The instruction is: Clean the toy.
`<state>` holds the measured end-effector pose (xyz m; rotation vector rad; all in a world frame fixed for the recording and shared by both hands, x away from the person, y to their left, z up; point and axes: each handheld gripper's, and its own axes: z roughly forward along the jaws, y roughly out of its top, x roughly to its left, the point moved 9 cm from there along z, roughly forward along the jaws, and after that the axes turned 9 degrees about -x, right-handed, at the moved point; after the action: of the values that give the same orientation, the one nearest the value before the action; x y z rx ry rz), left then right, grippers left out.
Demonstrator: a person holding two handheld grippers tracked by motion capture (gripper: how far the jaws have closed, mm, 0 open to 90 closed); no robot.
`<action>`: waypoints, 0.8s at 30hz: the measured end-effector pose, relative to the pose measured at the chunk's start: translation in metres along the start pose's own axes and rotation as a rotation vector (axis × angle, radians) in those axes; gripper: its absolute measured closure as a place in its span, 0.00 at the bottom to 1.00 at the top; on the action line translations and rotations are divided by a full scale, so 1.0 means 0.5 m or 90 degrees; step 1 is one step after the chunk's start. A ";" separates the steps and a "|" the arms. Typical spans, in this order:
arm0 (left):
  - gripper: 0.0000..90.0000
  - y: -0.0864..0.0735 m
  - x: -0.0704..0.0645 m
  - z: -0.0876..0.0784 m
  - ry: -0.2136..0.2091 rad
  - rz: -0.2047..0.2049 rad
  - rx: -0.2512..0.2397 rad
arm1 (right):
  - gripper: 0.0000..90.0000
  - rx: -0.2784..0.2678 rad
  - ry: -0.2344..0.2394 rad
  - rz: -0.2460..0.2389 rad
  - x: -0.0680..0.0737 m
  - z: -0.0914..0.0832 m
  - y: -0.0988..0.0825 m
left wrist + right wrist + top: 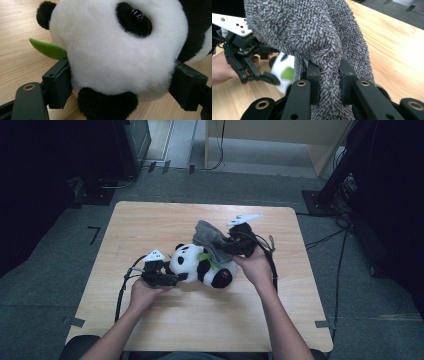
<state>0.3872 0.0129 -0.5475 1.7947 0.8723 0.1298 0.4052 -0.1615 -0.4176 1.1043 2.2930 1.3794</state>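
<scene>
Here we are over the worktop point(150, 320), and both hands are busy. The plush panda point(200, 265) lies on its side near the middle of the worktop, head toward nine o'clock, feet toward three. The left hand-held gripper point(175, 279) comes in from about eight o'clock of the toy, and its jaws sit on either side of the panda's head. In the left gripper view it is plain: the white head point(117, 55) bulges between the two black jaws, both pads pressed into the fur, so this hand-held gripper is clamped on the panda. A green felt leaf point(48, 48) pokes out at nine o'clock of the head, just above the left-hand jaw, and a black ear point(45, 15) sits up at eleven o'clock.

Over to the right hand-held gripper point(227, 245), at roughly one o'clock of the panda. It has a grey towel point(207, 236) pinched tight. In the right gripper view the fuzzy grey cloth point(312, 37) runs straight down between the two jaws, which are nearly together with a fold squeezed between the pads. The towel hangs bunched above the panda's body, its lower edge down by the toy; whether it touches the fur I cannot tell. In that same view the left hand-held gripper point(268, 77) sits at nine o'clock, with the panda blurred just beside it.
</scene>
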 end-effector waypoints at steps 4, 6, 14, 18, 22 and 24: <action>0.23 0.002 0.000 -0.003 -0.005 -0.006 0.001 | 0.84 0.034 0.007 -0.027 0.032 0.057 0.031; 0.27 0.004 0.001 -0.004 -0.007 -0.009 -0.005 | 0.84 0.065 -0.001 -0.033 0.041 0.091 0.041; 0.34 0.005 0.000 -0.008 -0.003 -0.005 -0.001 | 0.84 0.161 0.013 -0.049 0.080 0.199 0.021; 0.36 0.003 0.001 -0.009 -0.003 0.002 0.004 | 0.86 0.185 0.027 -0.082 0.107 0.201 0.007; 0.36 0.004 0.000 -0.009 -0.005 -0.001 0.001 | 0.86 0.194 0.056 -0.082 0.115 0.182 -0.004; 0.36 0.004 -0.001 -0.009 -0.005 -0.004 0.000 | 0.86 0.197 0.064 -0.079 0.117 0.173 -0.011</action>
<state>0.3859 0.0157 -0.5440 1.7908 0.8728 0.1181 0.4103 -0.0649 -0.4578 0.9711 2.6651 1.0827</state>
